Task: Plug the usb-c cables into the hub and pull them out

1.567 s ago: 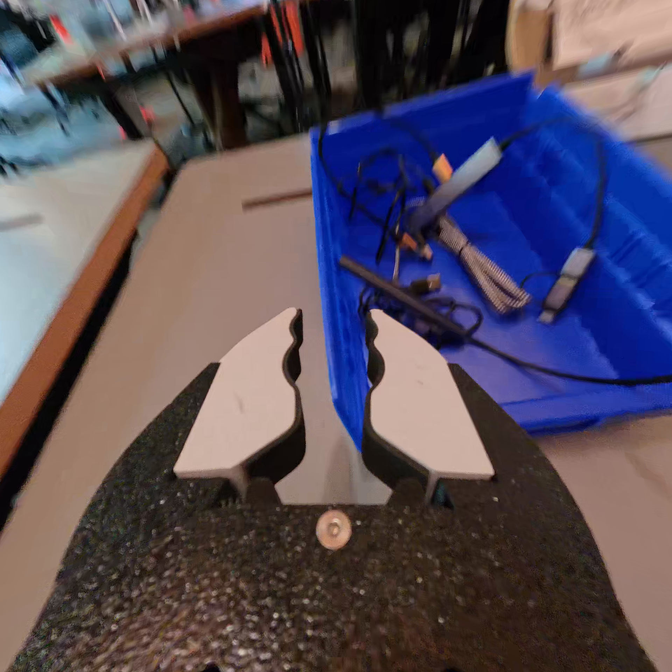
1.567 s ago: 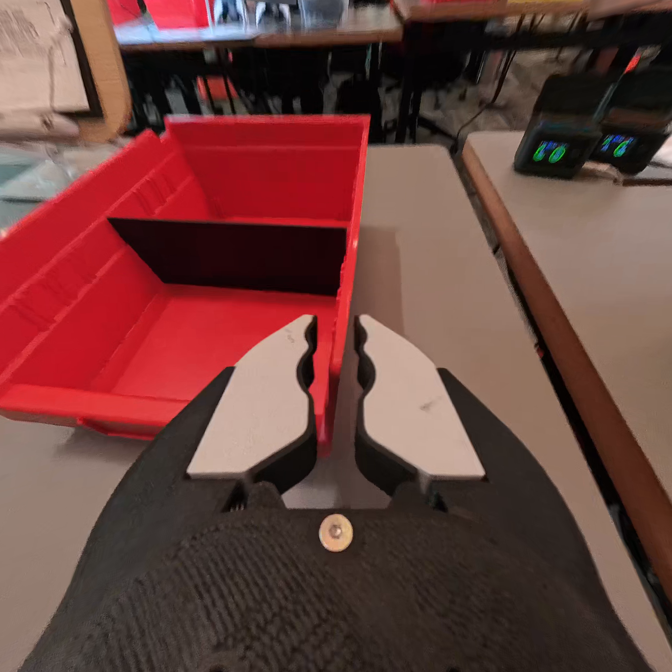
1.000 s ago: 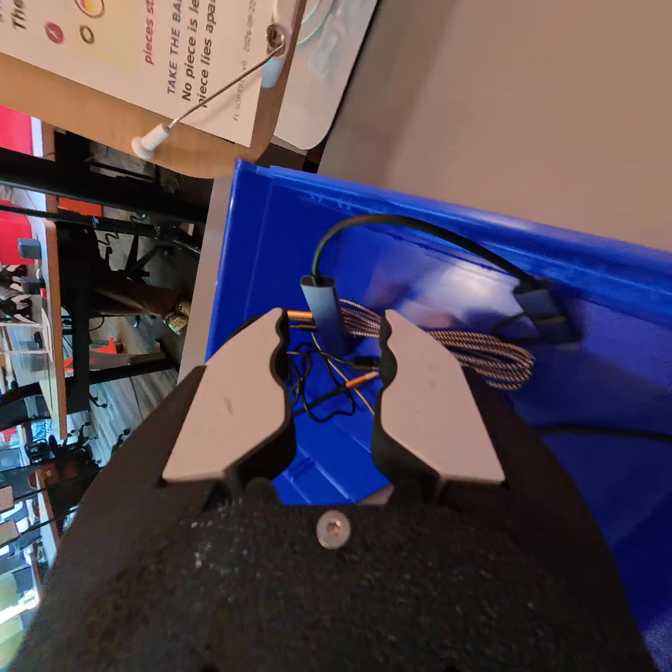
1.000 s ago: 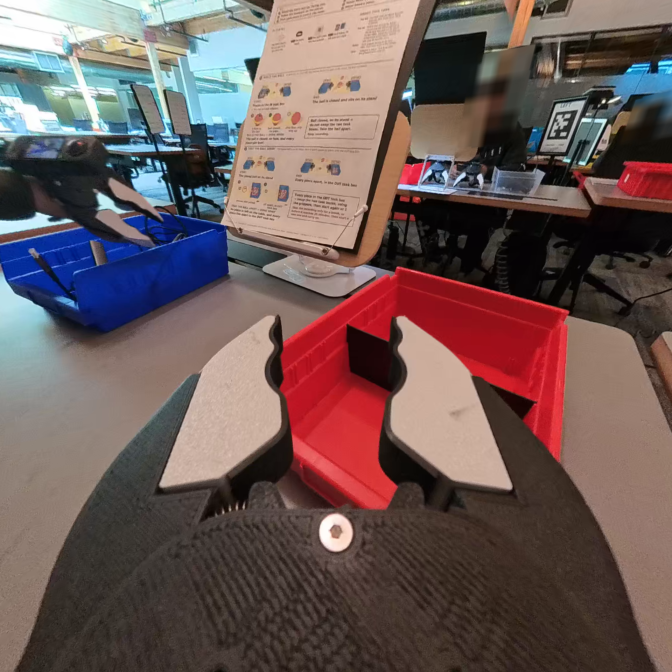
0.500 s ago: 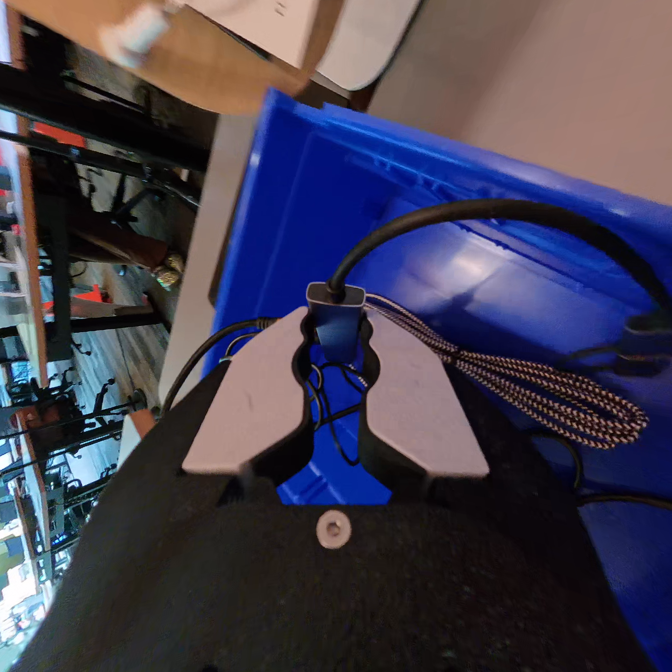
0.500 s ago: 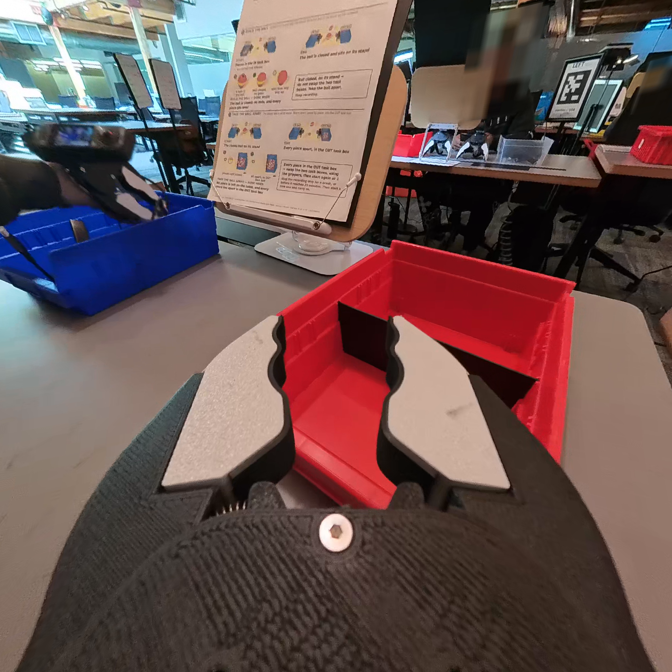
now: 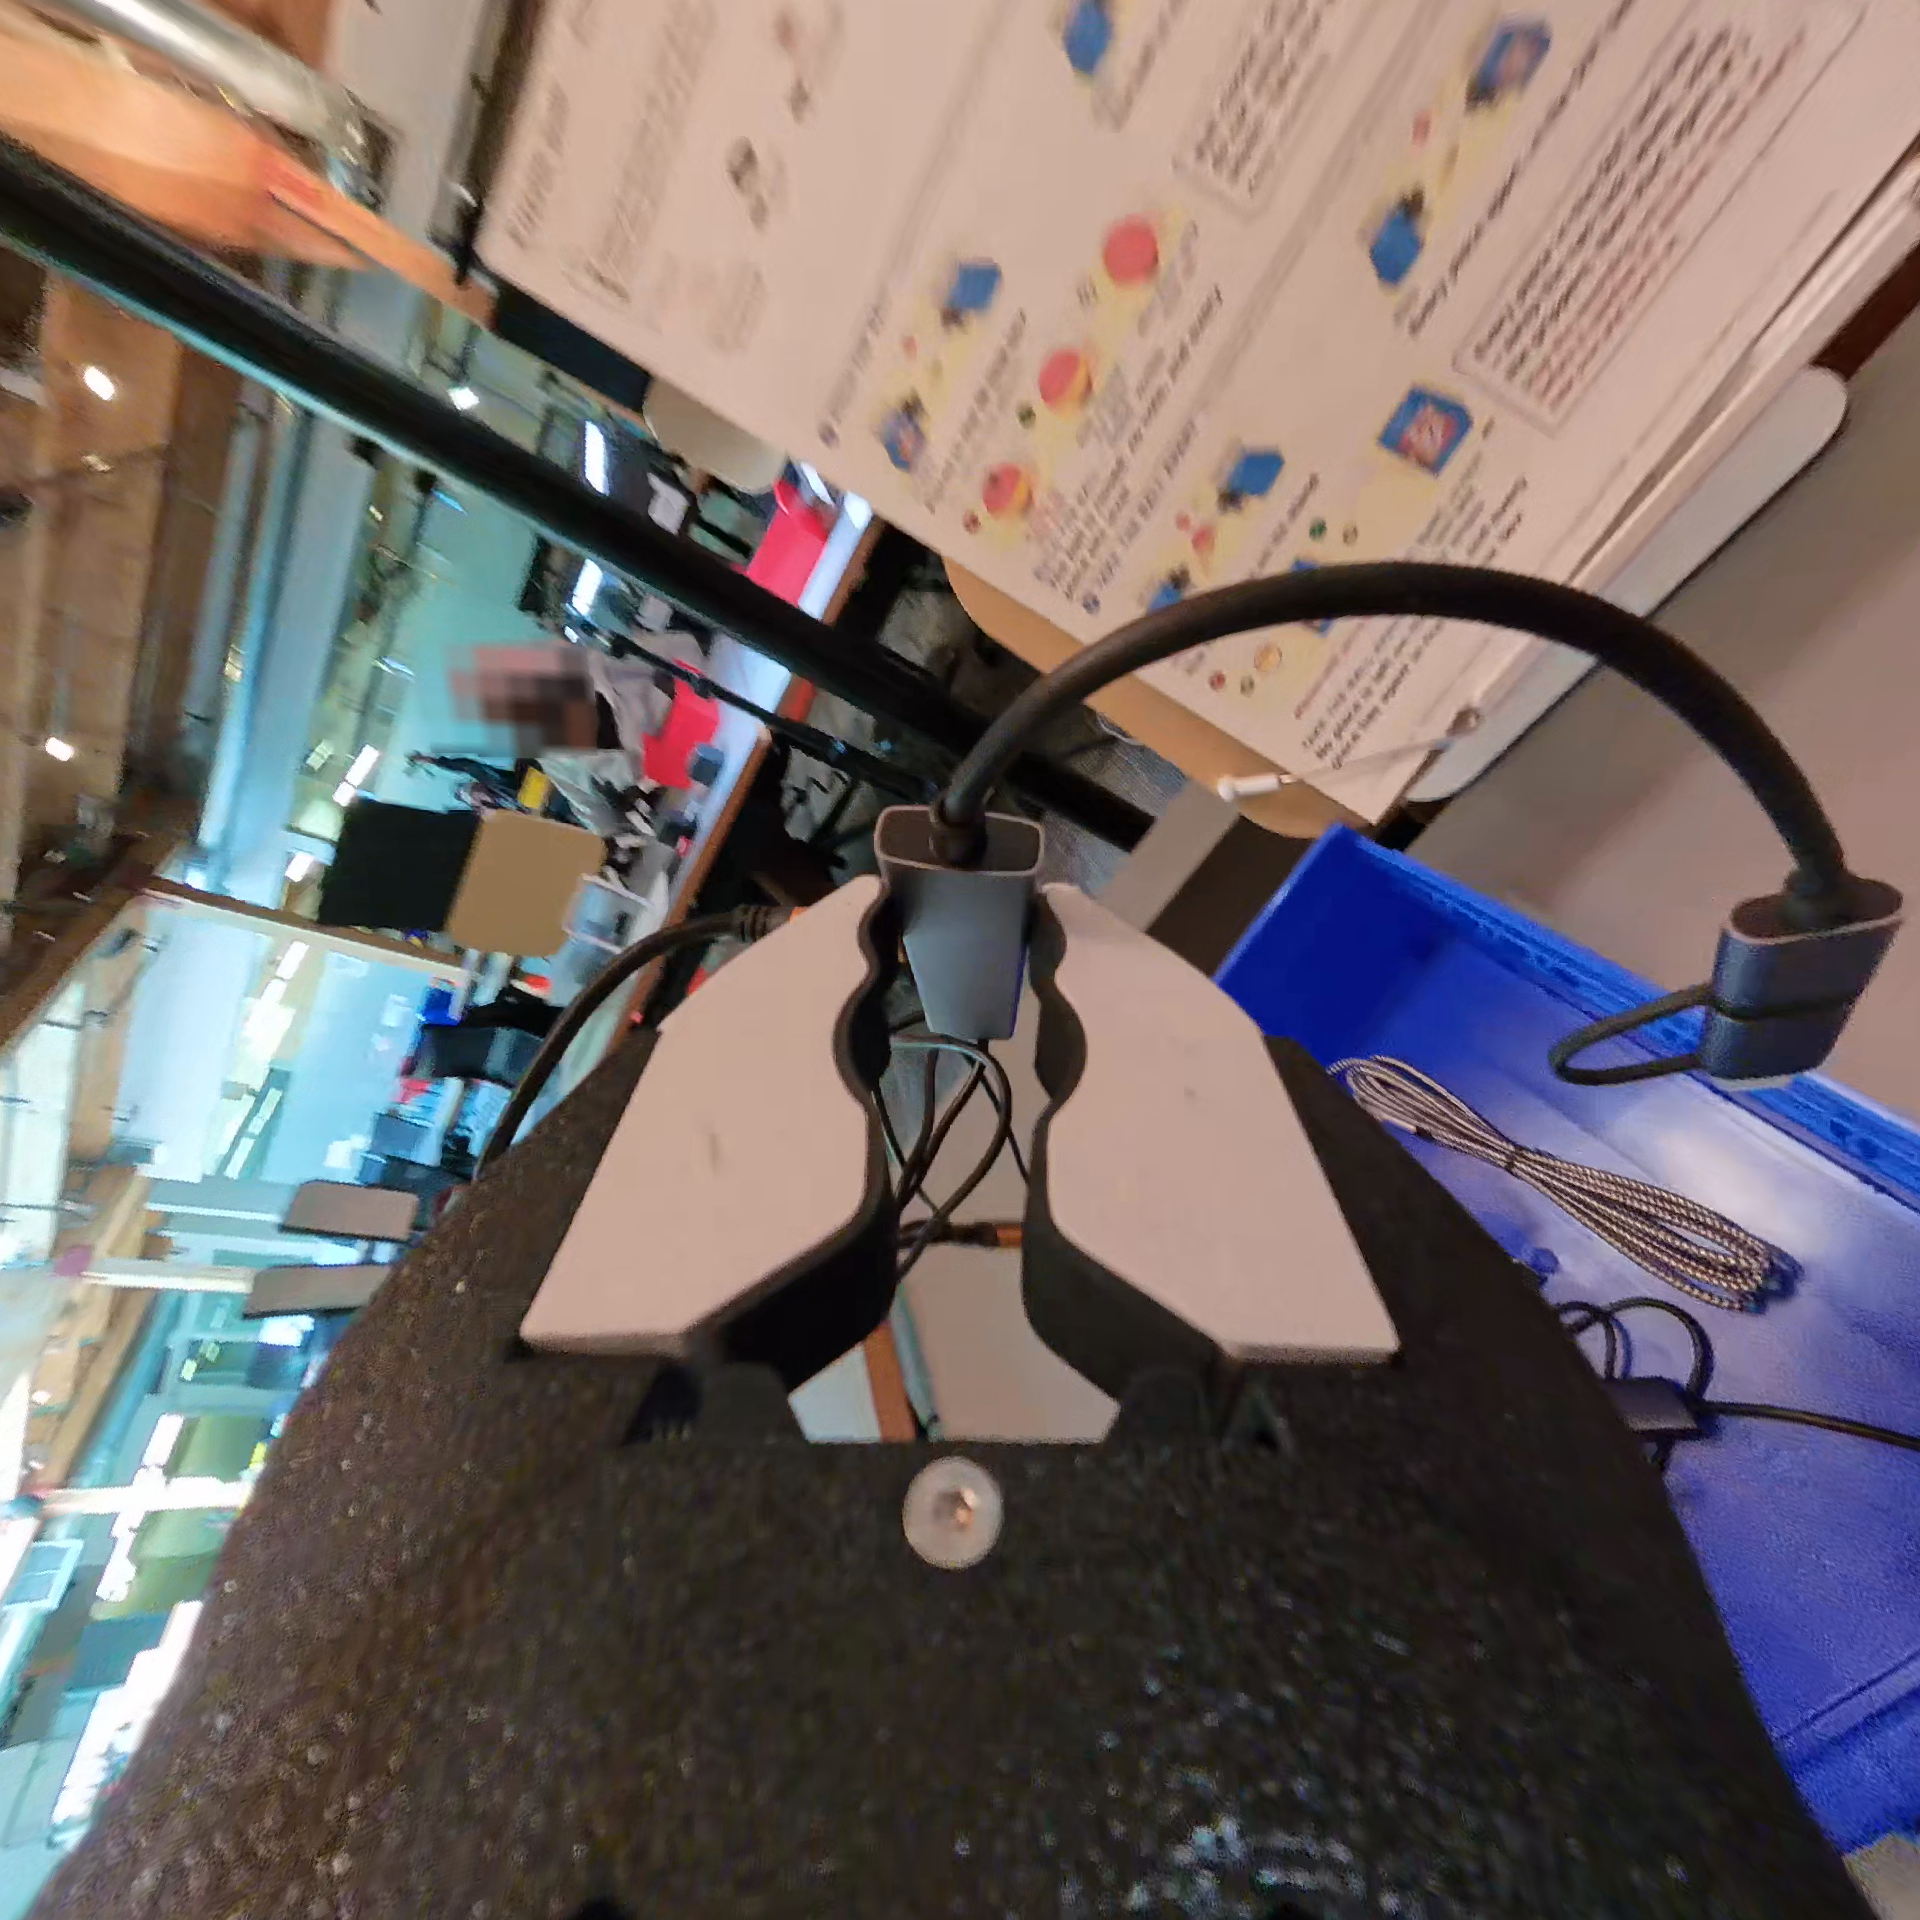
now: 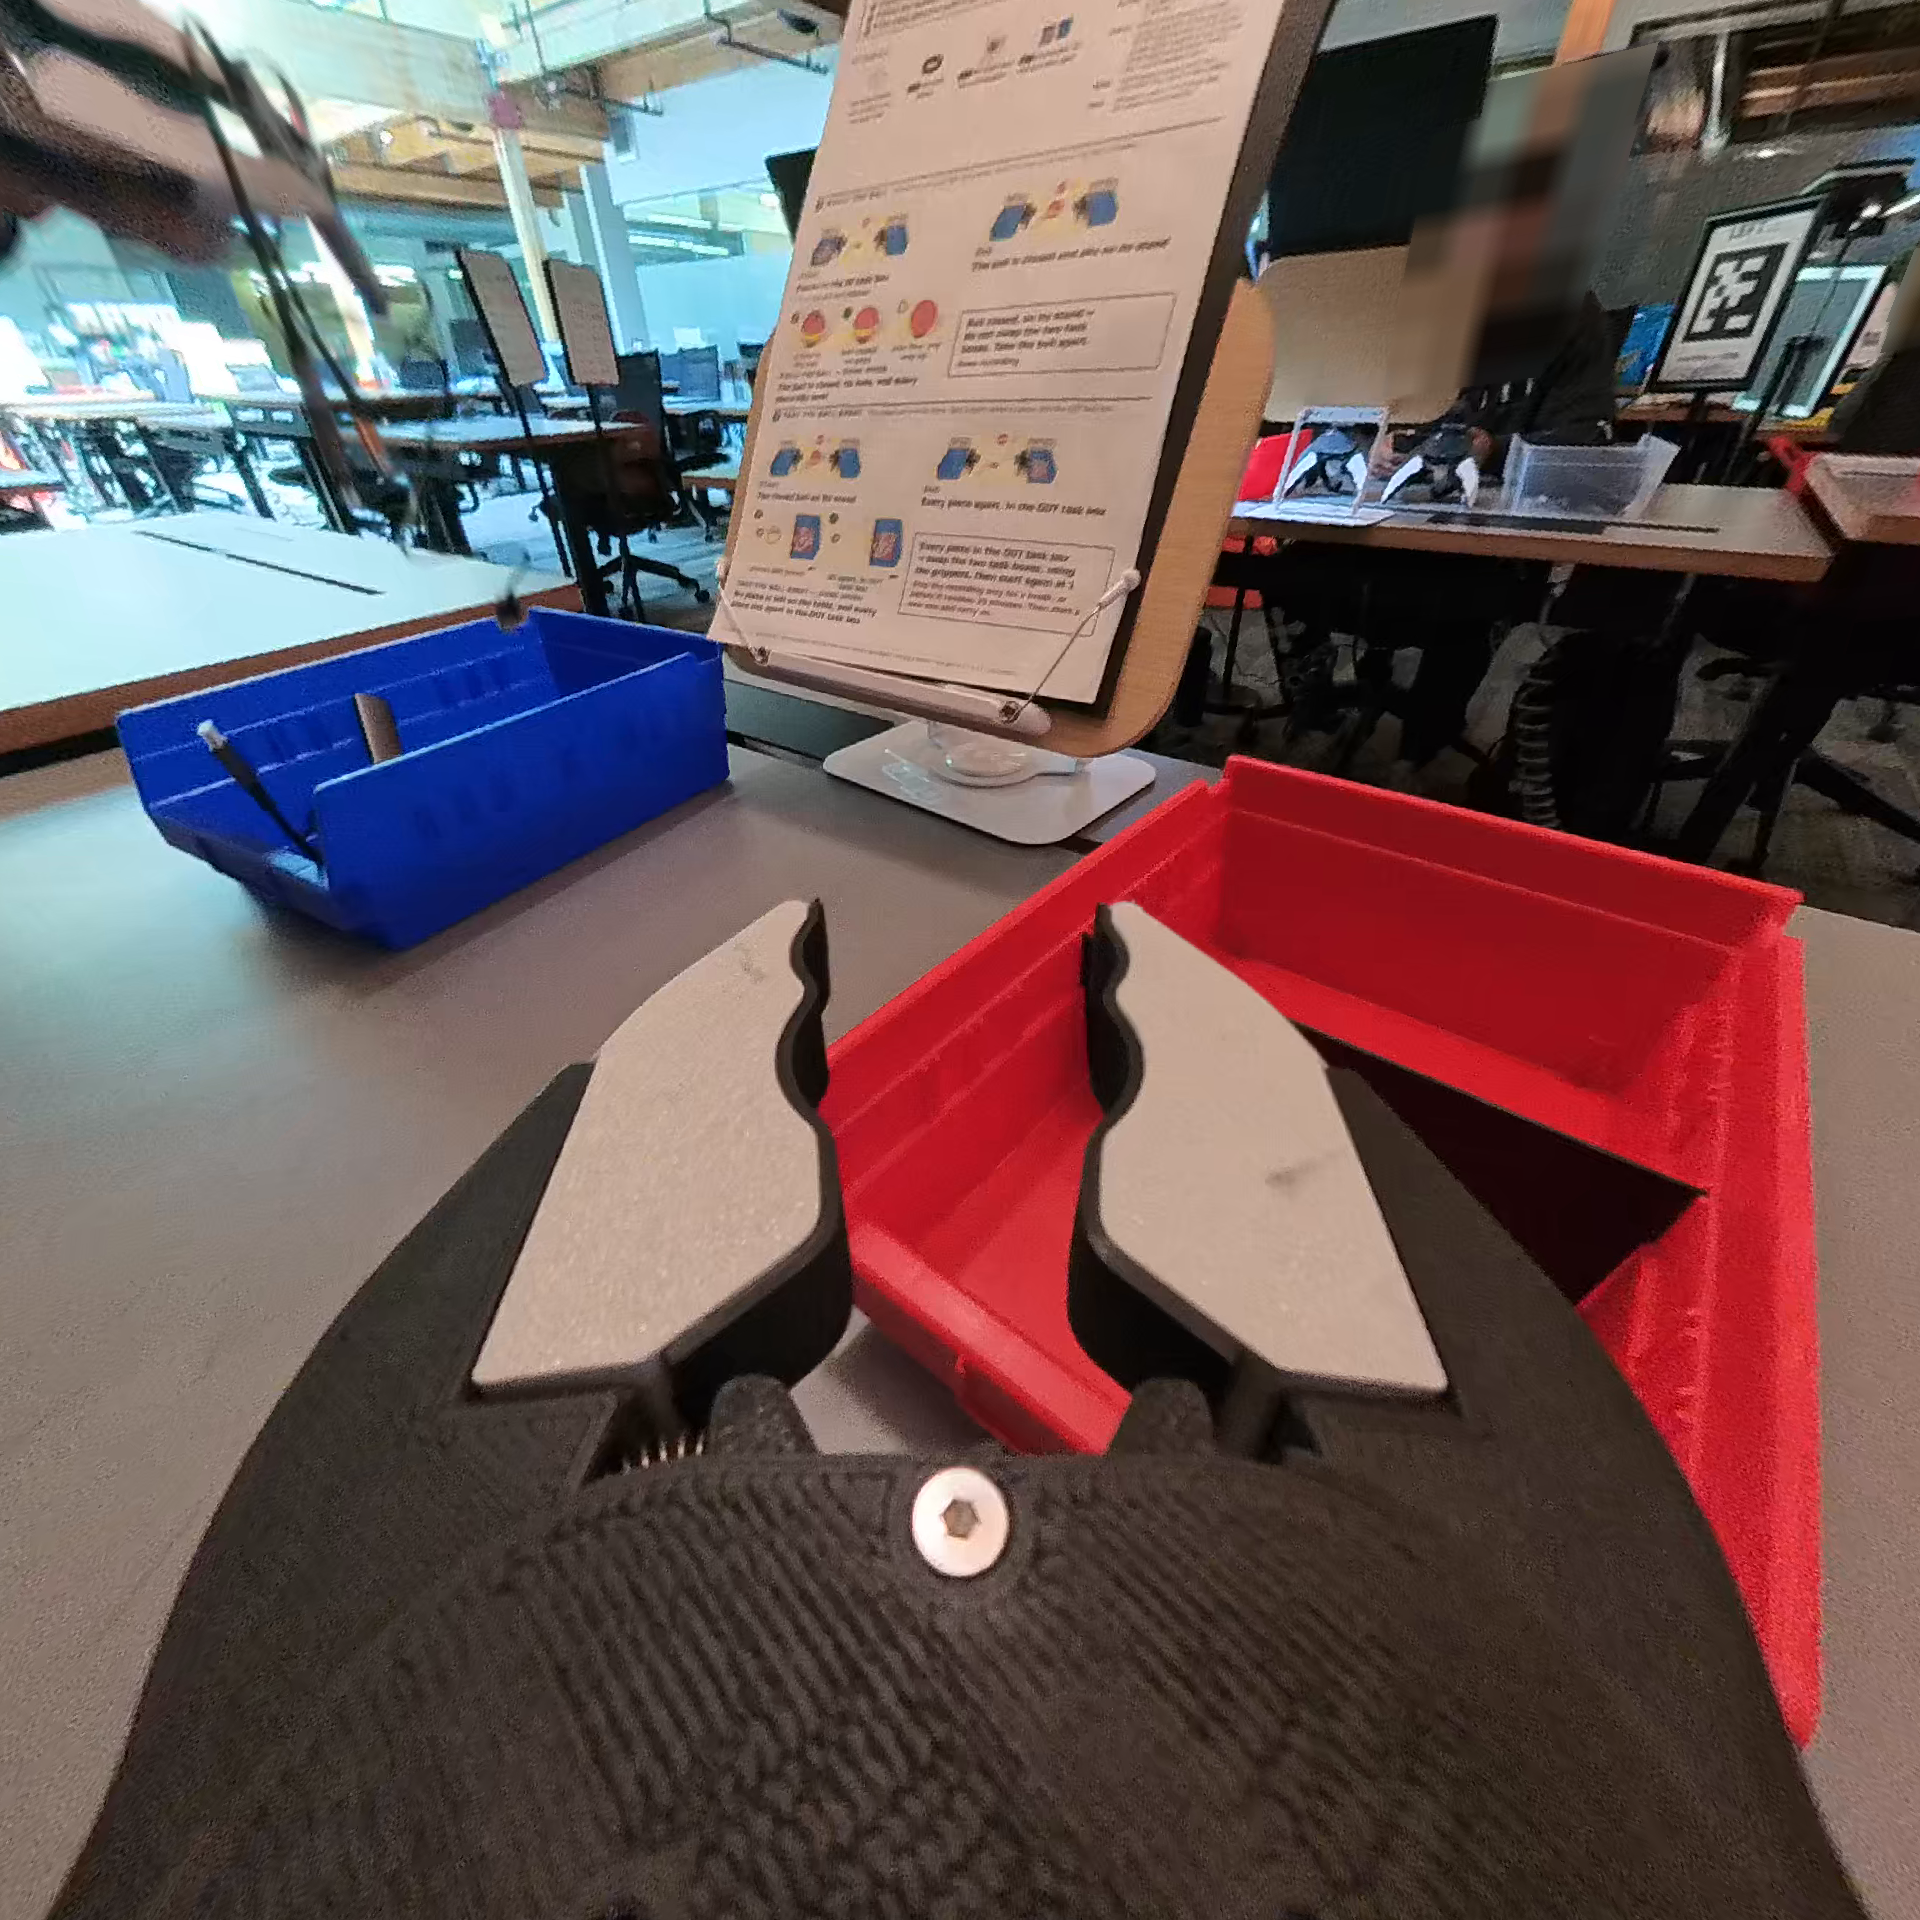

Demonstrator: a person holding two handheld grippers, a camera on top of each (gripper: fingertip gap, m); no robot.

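Observation:
My left gripper (image 7: 958, 904) is shut on a grey USB-C hub (image 7: 961, 966) and holds it in the air above the blue bin (image 7: 1455, 987). The hub's thick black lead (image 7: 1455, 613) arcs right to its grey plug end (image 7: 1797, 987). Thin black cables (image 7: 935, 1132) hang from the hub behind the fingers. A braided cable (image 7: 1579, 1195) and a black cable (image 7: 1652, 1403) lie in the bin. My right gripper (image 8: 956, 935) is open and empty over the near left corner of the red bin (image 8: 1455, 935). In the right wrist view the left gripper (image 8: 104, 135) is a blur at the top left, with cables (image 8: 312, 364) dangling.
A paper sheet on a wooden stand (image 8: 997, 364) sits behind and between the bins on the grey table (image 8: 260, 1091). The blue bin (image 8: 520, 790) holds a black rod (image 8: 255, 790) and a grey adapter (image 8: 376, 727). A black divider (image 8: 1507, 1174) splits the red bin. A person sits at a far table.
My left gripper has shut on the hub and lifted it out of the blue bin, trailing cables. My right gripper stays open over the red bin, hardly moved.

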